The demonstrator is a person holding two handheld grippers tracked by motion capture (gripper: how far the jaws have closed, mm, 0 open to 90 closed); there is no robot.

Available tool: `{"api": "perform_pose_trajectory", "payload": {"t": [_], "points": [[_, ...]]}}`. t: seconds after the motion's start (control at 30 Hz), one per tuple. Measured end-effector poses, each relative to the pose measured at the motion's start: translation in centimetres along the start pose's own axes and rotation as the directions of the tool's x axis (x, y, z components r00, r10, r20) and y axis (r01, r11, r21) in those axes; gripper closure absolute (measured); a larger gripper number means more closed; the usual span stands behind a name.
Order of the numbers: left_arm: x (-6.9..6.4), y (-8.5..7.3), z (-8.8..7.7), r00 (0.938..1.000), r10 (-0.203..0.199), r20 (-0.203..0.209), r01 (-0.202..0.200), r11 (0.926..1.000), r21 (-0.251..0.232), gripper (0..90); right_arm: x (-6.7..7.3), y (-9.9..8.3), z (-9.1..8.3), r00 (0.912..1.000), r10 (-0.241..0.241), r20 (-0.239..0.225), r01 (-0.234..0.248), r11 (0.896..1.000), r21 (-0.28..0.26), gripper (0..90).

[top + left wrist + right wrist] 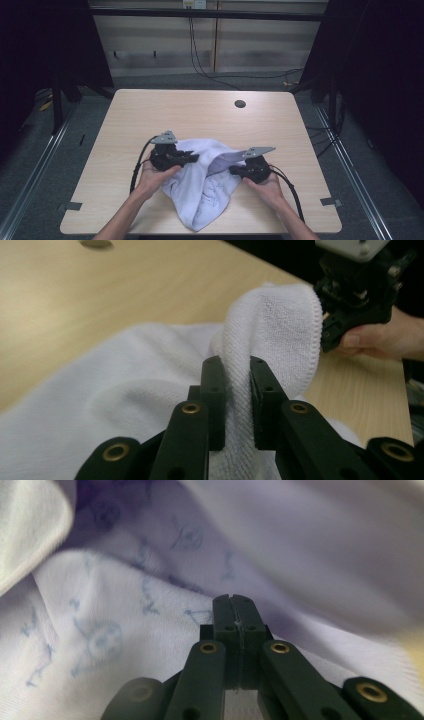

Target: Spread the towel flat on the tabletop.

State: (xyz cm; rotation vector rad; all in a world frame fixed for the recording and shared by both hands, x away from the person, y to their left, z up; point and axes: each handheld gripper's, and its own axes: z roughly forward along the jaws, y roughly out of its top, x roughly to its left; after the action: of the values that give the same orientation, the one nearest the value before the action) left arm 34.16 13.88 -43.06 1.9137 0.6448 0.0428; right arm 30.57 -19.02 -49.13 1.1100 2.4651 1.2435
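White terry towel (202, 187) lies crumpled at the table's (150, 110) 6 o'clock edge in the high view, between my hands. My left gripper (192, 158) bites it from 9 o'clock, my right gripper (235, 170) from 3 o'clock. The cloth humps up between them and trails off toward the near edge. Pale wood-grain top, with a dark round hole (240, 104) at 1 o'clock.

Left gripper view: my left gripper (239, 371) has a raised fold of towel (270, 325) sitting between its jaws. The fold fills the gap, so I judge it clamped on the cloth. The looped pile is coarse and the stitched hem is ribbed. My right gripper (334, 329) pinches that hem at 2 o'clock.

Right gripper view: my right gripper (234, 605) has its jaws pressed together, with a thin line of cloth squeezed in the seam. The towel (125, 630) here is smoother and carries a faint blue printed pattern.

To do this well I'd lift both hands evenly and pull apart until the hem goes taut. I'd keep both pinches near the edge so the soft, floppy cloth doesn't slip or bunch.
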Motion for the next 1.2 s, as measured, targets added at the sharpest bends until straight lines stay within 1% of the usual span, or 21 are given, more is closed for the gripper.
{"api": "perform_pose_trajectory", "payload": {"t": [0.03, 0.13, 0.2, 0.23, 0.4, 0.5, 0.57, 0.63, 0.67, 0.7, 0.77, 0.83, 0.87, 0.93, 0.97, 1.0, 1.07, 1.1, 1.13, 1.17, 1.2], "points": [[0.2, 0.2, -0.7, 0.9999, -0.012, -0.004, 0.012, 0.9996, -0.026, 80.3, -0.6, 0.4, -1.1, 0.9997, 0.016, 0.017, -0.015, 0.999, -0.032, 89.9], [0.9, 0.7, -3.1, 0.9991, -0.034, -0.025, 0.032, 0.9946, -0.099, 80.3, -1.5, 0.9, -2.3, 0.9989, 0.035, 0.032, -0.033, 0.997, -0.067, 89.9], [1.3, 1.0, -4.5, 0.9981, -0.046, -0.04, 0.04, 0.9902, -0.134, 80.2, -2.7, 1.1, -3.4, 0.9959, 0.06, 0.067, -0.055, 0.996, -0.077, 90.0], [1.4, 1.2, -5.0, 0.9976, -0.049, -0.049, 0.041, 0.9879, -0.149, 80.2, -2.7, 1.1, -3.4, 0.9959, 0.06, 0.067, -0.055, 0.996, -0.077, 90.0], [2.0, 2.6, -8.6, 0.9938, -0.073, -0.084, 0.05, 0.9674, -0.248, 80.2, -4.7, 1.8, -5.9, 0.9867, 0.111, 0.119, -0.096, 0.988, -0.124, 90.0], [2.3, 3.4, -10.6, 0.9909, -0.088, -0.102, 0.052, 0.948, -0.314, 80.3, -5.9, 2.6, -8.1, 0.9778, 0.137, 0.158, -0.11, 0.98, -0.167, 90.0], [2.6, 3.6, -12.1, 0.9874, -0.122, -0.101, 0.076, 0.924, -0.375, 80.3, -6.6, 3.1, -9.4, 0.9728, 0.147, 0.179, -0.114, 0.977, -0.182, 90.0], [2.9, 3.7, -13.3, 0.982, -0.134, -0.133, 0.069, 0.9113, -0.406, 80.3, -7.3, 3.7, -10.9, 0.9651, 0.167, 0.202, -0.126, 0.971, -0.202, 90.0], [3.0, 3.8, -13.9, 0.9724, -0.135, -0.191, 0.047, 0.9137, -0.404, 80.4, -7.8, 3.9, -11.8, 0.9597, 0.174, 0.22, -0.127, 0.969, -0.213, 90.0], [3.2, 3.8, -14.1, 0.9668, -0.135, -0.217, 0.037, 0.9147, -0.402, 80.3, -8.2, 4.3, -12.6, 0.9571, 0.184, 0.224, -0.132, 0.965, -0.228, 90.0], [3.8, 4.0, -14.5, 0.9655, -0.148, -0.215, 0.052, 0.916, -0.398, 80.3, -8.4, 4.8, -13.7, 0.9527, 0.201, 0.228, -0.14, 0.957, -0.255, 90.0], [4.2, 4.6, -14.6, 0.9597, -0.146, -0.241, 0.043, 0.9209, -0.388, 80.4, -8.6, 5.9, -14.6, 0.9543, 0.197, 0.225, -0.13, 0.95, -0.283, 90.0], [4.4, 5.1, -14.5, 0.9567, -0.152, -0.248, 0.044, 0.9183, -0.393, 80.5, -8.5, 6.6, -14.9, 0.9527, 0.192, 0.236, -0.121, 0.951, -0.286, 90.0], [5.2, 6.5, -14.5, 0.9494, -0.155, -0.273, 0.038, 0.9204, -0.389, 80.6, -8.6, 8.1, -15.2, 0.953, 0.192, 0.234, -0.119, 0.948, -0.295, 90.0], [6.0, 7.8, -14.5, 0.9399, -0.139, -0.312, 0.025, 0.9391, -0.343, 80.5, -8.7, 9.2, -15.4, 0.9519, 0.189, 0.241, -0.114, 0.95, -0.291, 90.0], [6.5, 8.6, -14.7, 0.9351, -0.145, -0.323, 0.028, 0.9397, -0.341, 80.4, -8.9, 10.5, -15.7, 0.9476, 0.182, 0.263, -0.102, 0.952, -0.29, 90.0], [7.1, 10.0, -15.3, 0.9362, -0.171, -0.307, 0.043, 0.9237, -0.381, 80.5, -9.1, 12.2, -16.2, 0.9442, 0.184, 0.273, -0.098, 0.948, -0.302, 90.0], [7.1, 10.6, -15.5, 0.9337, -0.173, -0.313, 0.035, 0.9152, -0.402, 80.5, -9.2, 13.0, -16.4, 0.9441, 0.184, 0.274, -0.094, 0.946, -0.311, 90.0], [7.1, 11.3, -15.7, 0.9365, -0.167, -0.309, 0.028, 0.9122, -0.409, 80.5, -9.2, 13.9, -16.6, 0.9427, 0.179, 0.282, -0.086, 0.946, -0.312, 90.0], [6.9, 11.9, -15.8, 0.9349, -0.166, -0.314, 0.017, 0.9045, -0.426, 80.5, -9.2, 14.8, -16.8, 0.9374, 0.17, 0.304, -0.069, 0.946, -0.315, 90.0], [6.7, 12.5, -16.0, 0.9333, -0.155, -0.324, 0.001, 0.9025, -0.431, 80.5, -9.3, 15.6, -17.1, 0.9353, 0.175, 0.308, -0.067, 0.941, -0.33, 90.0]]}}
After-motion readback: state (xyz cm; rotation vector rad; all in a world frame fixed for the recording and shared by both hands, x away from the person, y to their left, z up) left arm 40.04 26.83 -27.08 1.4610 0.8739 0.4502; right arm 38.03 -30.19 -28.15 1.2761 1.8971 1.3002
